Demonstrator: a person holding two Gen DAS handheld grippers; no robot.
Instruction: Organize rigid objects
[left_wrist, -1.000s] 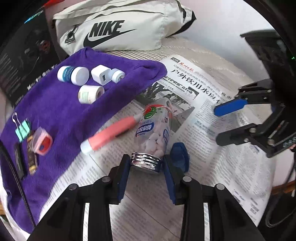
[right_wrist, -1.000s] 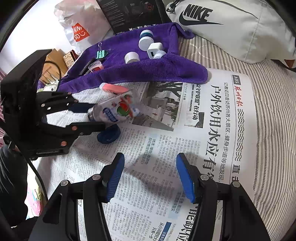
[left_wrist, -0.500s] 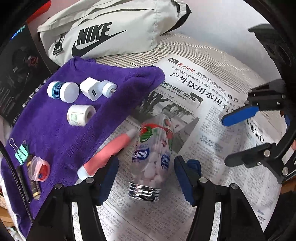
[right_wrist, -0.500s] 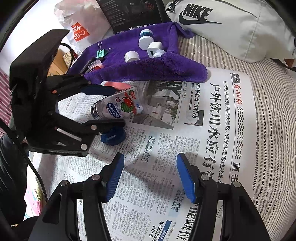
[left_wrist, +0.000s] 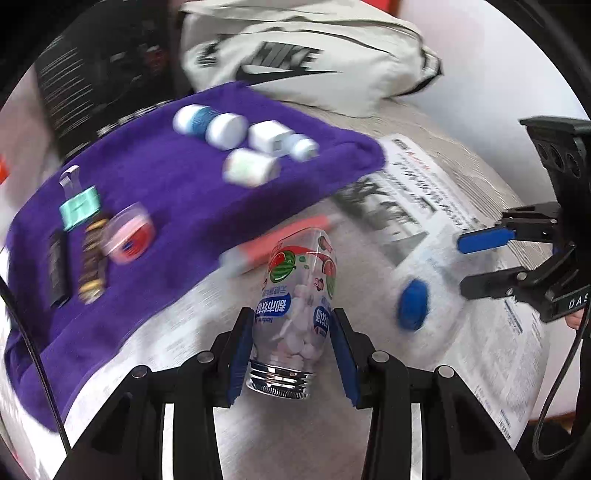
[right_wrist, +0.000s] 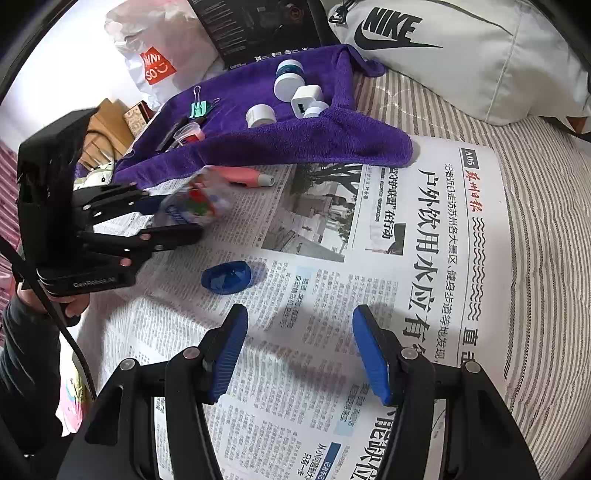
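My left gripper (left_wrist: 291, 345) is shut on a clear candy bottle (left_wrist: 295, 314) with white tablets and an open silver threaded neck, and holds it above the newspaper (left_wrist: 424, 229). In the right wrist view the left gripper (right_wrist: 177, 218) and the bottle (right_wrist: 197, 201) appear at the left, blurred. The bottle's blue cap (right_wrist: 227, 277) lies loose on the newspaper (right_wrist: 369, 277); it also shows in the left wrist view (left_wrist: 413, 302). My right gripper (right_wrist: 299, 350) is open and empty above the newspaper, near the cap.
A purple towel (right_wrist: 295, 136) holds white jars (right_wrist: 290, 79), a white charger (right_wrist: 306, 99), a green binder clip (right_wrist: 199, 107) and other small items. A pink pen (right_wrist: 243, 175) lies at its edge. A white Nike bag (right_wrist: 461, 55) sits behind.
My left gripper opened, slid forward around the bottle's body, then shut on it and lifted it, swinging left toward the towel. The blue cap stayed on the newspaper. My right gripper barely moved.
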